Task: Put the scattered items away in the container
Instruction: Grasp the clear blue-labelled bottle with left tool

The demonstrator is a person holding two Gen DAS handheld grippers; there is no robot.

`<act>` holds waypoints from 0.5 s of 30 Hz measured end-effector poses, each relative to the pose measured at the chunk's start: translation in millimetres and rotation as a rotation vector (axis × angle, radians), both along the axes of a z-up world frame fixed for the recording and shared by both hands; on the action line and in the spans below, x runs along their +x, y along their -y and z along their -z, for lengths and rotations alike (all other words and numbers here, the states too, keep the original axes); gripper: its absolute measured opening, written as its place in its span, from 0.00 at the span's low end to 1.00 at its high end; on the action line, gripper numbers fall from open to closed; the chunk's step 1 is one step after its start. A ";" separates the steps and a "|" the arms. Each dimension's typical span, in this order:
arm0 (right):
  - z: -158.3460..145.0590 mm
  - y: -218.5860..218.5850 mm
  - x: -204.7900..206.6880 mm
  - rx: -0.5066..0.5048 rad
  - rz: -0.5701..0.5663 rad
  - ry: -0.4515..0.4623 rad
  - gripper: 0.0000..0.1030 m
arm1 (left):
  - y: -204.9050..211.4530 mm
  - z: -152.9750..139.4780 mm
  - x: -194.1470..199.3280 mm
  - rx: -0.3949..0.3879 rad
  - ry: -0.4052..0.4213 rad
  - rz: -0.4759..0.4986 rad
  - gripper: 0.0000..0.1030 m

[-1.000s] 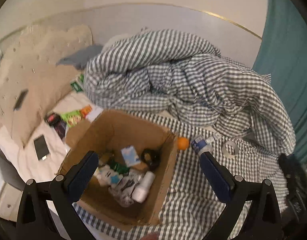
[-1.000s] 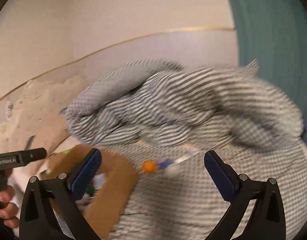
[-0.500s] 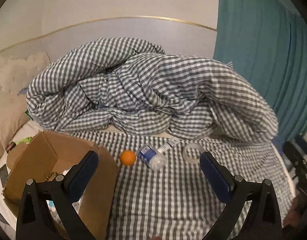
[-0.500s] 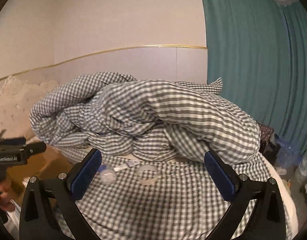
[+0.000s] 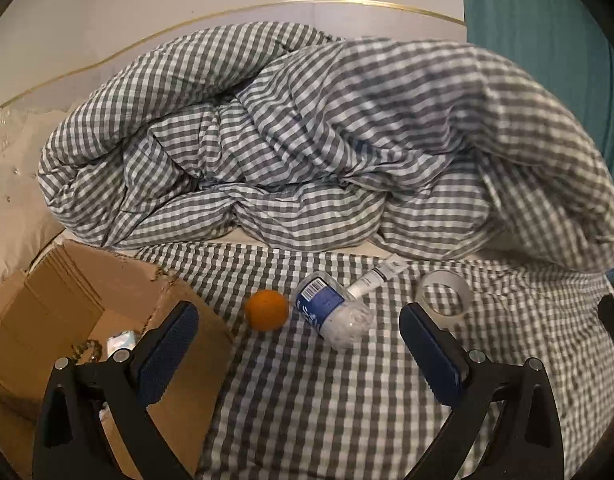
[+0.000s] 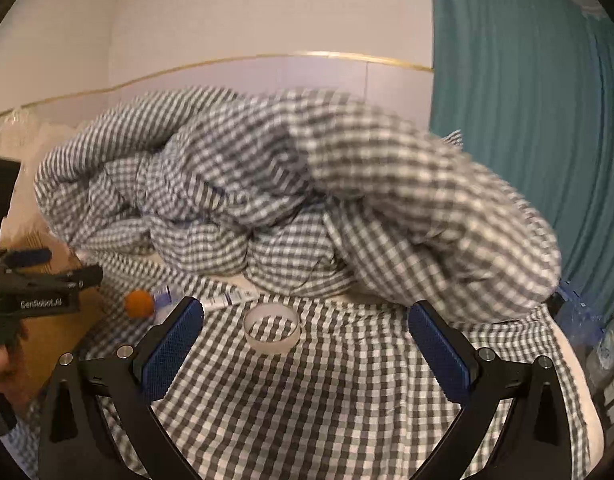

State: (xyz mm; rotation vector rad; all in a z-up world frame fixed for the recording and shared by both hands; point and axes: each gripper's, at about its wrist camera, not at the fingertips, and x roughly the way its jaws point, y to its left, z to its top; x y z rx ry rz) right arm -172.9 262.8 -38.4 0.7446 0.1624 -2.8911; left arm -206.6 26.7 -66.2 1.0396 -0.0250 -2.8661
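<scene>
On the checked sheet lie an orange ball point(image 5: 265, 311), a clear jar with a blue label point(image 5: 332, 312), a white tube point(image 5: 377, 277) and a roll of clear tape point(image 5: 444, 293). The cardboard box point(image 5: 59, 304) stands at the lower left with items inside. My left gripper point(image 5: 299, 354) is open and empty, just short of the ball and jar. My right gripper point(image 6: 307, 344) is open and empty, close in front of the tape point(image 6: 271, 329). The ball point(image 6: 139, 304), the tube point(image 6: 229, 299) and the left gripper's body point(image 6: 35, 284) show at the left there.
A bunched grey-checked duvet point(image 5: 307, 148) fills the back of the bed. A cream pillow point(image 5: 11, 168) lies at the left. A teal curtain point(image 6: 527, 120) hangs at the right. The bed's edge point(image 6: 575, 368) falls off at the right.
Both views have swung right, away from the box, then closer to the loose items. The ball, jar and tape now sit larger between the fingers. Both grippers stay open.
</scene>
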 end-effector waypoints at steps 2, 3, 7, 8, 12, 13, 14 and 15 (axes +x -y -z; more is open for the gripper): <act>12.6 4.3 -9.8 0.009 -0.013 0.017 1.00 | -2.8 8.8 -3.8 -0.001 -0.027 0.019 1.00; 22.0 7.3 -16.3 0.016 -0.023 0.026 1.00 | -4.5 13.4 -7.3 -0.004 -0.029 0.025 1.00; 48.7 14.7 -37.2 0.040 -0.050 0.052 1.00 | -13.0 43.2 -32.1 0.005 -0.003 0.042 1.00; 53.7 15.9 -42.4 0.045 -0.051 0.059 1.00 | -13.8 52.9 -41.2 0.014 0.017 0.038 1.00; 70.0 12.5 -57.4 0.039 -0.051 0.081 1.00 | -14.7 83.7 -70.9 0.030 0.067 -0.012 1.00; 73.2 9.8 -60.5 0.028 -0.050 0.084 1.00 | -15.2 93.1 -80.1 0.026 0.079 -0.034 1.00; 75.7 7.3 -63.1 0.016 -0.052 0.088 1.00 | -15.8 98.5 -83.9 0.027 0.086 -0.039 1.00; 79.7 4.6 -67.0 0.003 -0.055 0.096 1.00 | -16.6 105.1 -88.5 0.024 0.096 -0.037 1.00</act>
